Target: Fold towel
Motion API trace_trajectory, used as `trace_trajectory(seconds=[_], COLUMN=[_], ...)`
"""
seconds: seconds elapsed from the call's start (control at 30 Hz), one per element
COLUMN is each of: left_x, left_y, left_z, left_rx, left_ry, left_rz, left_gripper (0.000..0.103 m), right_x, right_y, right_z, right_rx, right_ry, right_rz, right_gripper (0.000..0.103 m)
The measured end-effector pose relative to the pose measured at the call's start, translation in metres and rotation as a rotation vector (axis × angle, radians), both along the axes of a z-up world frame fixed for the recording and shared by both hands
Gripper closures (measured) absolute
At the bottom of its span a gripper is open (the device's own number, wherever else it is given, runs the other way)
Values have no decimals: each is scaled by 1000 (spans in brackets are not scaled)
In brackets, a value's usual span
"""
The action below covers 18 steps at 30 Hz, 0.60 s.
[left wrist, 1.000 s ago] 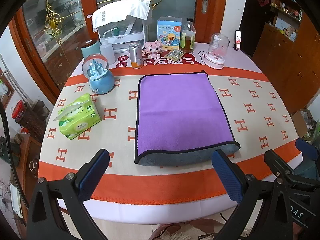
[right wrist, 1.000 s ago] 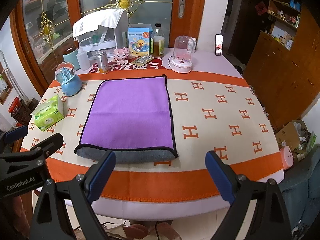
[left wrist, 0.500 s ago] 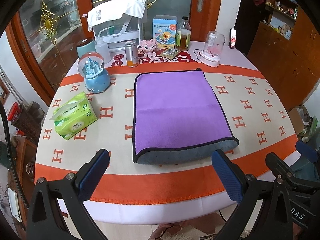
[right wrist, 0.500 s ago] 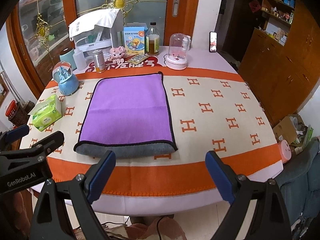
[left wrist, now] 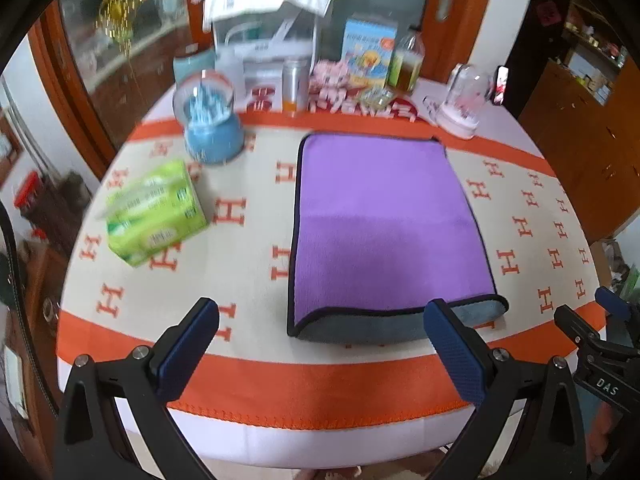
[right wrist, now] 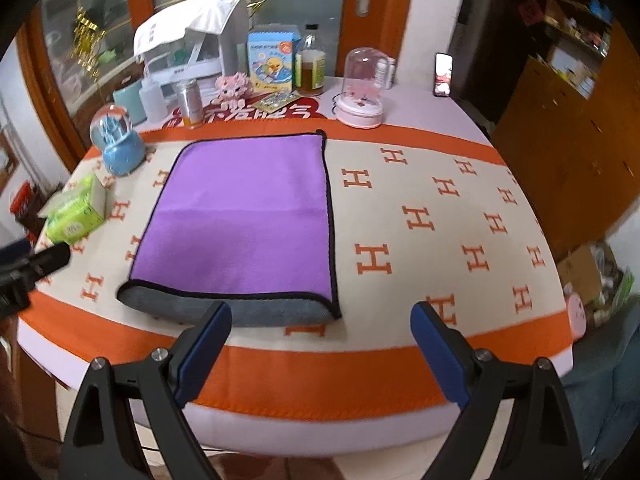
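A purple towel (left wrist: 384, 224) with a black hem lies folded in half on the round table, its grey underside showing at the rolled near fold (left wrist: 396, 322). It also shows in the right wrist view (right wrist: 244, 220). My left gripper (left wrist: 320, 340) is open and empty, just in front of the towel's near fold. My right gripper (right wrist: 320, 336) is open and empty, in front of the towel's near right corner (right wrist: 334, 312). Neither gripper touches the towel.
The table (left wrist: 320, 384) has an orange-and-cream H-pattern cloth. A green tissue pack (left wrist: 154, 216) and a blue snow globe (left wrist: 212, 128) stand left of the towel. Bottles, a can, boxes and a pink dome (right wrist: 362, 88) line the back. A wooden cabinet stands at the right.
Both grippers have moved forward toward the table, so the towel looks nearer and larger. The towel has not moved. Both grippers stay open.
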State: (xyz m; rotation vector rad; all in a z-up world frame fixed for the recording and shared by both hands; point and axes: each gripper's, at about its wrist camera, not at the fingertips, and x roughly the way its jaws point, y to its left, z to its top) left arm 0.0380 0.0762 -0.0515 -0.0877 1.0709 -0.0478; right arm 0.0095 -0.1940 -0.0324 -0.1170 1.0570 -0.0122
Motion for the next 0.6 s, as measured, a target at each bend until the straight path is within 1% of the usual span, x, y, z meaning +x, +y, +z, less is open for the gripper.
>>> trace_trajectory(seconds=[0.07,0.1,0.17,0.23,0.27,0.33,0.4,0.5,0.6], left_x=[6,9,13,17,19,23,28,35,44], left_y=[5,6,7,7,7,8,9,10,8], left_z=[-15,-22,-39,-55,-62,-77,-88,-100,-109], left_rx=[-10,2,33,42,44,35,17,-17,-49], left_ry=[41,54,82,113,125,159,178,203,220], left_rz=[1,0,-23,-52,-63,-95,-129,-183,-243], left_gripper=[2,4,4,5,6,9,18,28,31], right_x=[8,11,20,27,30,37,44,54,62], right_y=[-5,-7,-11,-16,-17,-20,-23,-26,-30], right_z=[-13,-19,-32,-44,-49,-60,-70,-84,-93], right_rx=[-5,-7,-6,4,10,23,27,30,55], right_ry=[19,29,55,79,89,110,128,160,191], right_rz=[34,46,73,98,112,146,185,247,314], right_gripper=[12,12,12,14,16,20,23,30,33])
